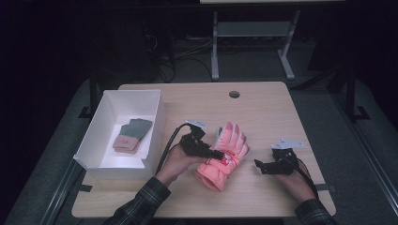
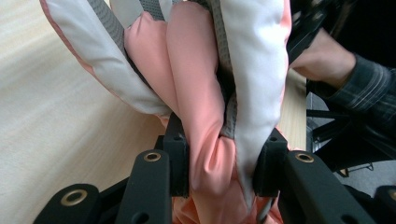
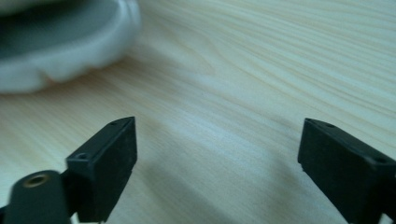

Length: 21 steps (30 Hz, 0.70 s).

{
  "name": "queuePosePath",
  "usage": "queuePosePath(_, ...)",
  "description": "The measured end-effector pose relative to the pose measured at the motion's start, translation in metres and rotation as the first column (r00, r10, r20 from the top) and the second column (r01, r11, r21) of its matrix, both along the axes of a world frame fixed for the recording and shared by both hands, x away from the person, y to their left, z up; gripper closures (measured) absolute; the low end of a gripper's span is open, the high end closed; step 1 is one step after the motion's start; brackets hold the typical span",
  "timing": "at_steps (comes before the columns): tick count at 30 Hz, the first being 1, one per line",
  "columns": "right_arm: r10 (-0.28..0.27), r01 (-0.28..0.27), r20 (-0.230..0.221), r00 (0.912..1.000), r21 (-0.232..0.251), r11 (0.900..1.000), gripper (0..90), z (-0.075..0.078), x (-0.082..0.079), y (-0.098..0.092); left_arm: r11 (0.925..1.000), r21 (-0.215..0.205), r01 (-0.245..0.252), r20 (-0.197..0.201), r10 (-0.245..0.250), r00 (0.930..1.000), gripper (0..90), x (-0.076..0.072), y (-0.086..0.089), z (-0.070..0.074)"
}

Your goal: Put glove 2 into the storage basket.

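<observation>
— On the tabletop (image 1: 263,108), where was the pink glove (image 1: 224,154)?
— Near the middle, pinched in the left gripper (image 1: 217,153), whose jaws were clamped on its soft cloth.
— And the right gripper (image 1: 259,165)?
— Beside it, holding nothing, its jaws wide apart.
— Was much done?
— It looked half done. One glove (image 1: 132,135) lay in the white box (image 1: 155,123). The pink one probably had to go in too.

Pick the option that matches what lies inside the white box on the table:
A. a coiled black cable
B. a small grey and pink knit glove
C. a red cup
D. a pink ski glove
B: in the high view the white box holds a small grey and pink knit glove, lying flat on its floor.
</observation>
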State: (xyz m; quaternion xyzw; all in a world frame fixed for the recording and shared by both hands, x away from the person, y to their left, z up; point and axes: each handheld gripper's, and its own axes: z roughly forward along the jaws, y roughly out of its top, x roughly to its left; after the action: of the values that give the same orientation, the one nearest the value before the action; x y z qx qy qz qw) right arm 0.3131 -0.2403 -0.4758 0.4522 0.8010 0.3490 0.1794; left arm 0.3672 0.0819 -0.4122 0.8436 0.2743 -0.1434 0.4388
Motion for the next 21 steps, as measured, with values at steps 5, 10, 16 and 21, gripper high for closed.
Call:
queuePosePath(5,0.001,-0.001,-0.006,1.0000,-0.004,1.000,8.9,-0.007,0.002,0.000,0.9996,-0.006,-0.027,0.030,0.027,0.9992,64.4,-0.002,0.004,0.020)
queuePosePath(10,-0.001,0.001,-0.010,0.9999,-0.003,1.000,8.5,-0.007,0.003,0.001,0.9989,0.002,-0.047,0.051,0.047,0.9976,64.4,0.002,0.009,0.044)
queuePosePath(16,-0.003,0.003,-0.013,0.9999,0.000,1.000,8.4,-0.007,0.002,0.001,0.9973,0.000,-0.074,0.091,0.074,0.9931,64.2,0.008,0.023,0.081)
queuePosePath(21,-0.002,0.002,-0.012,0.9999,-0.001,1.000,8.4,-0.007,0.003,0.001,0.9953,0.014,-0.095,0.124,0.093,0.9879,64.1,0.012,0.038,0.109)
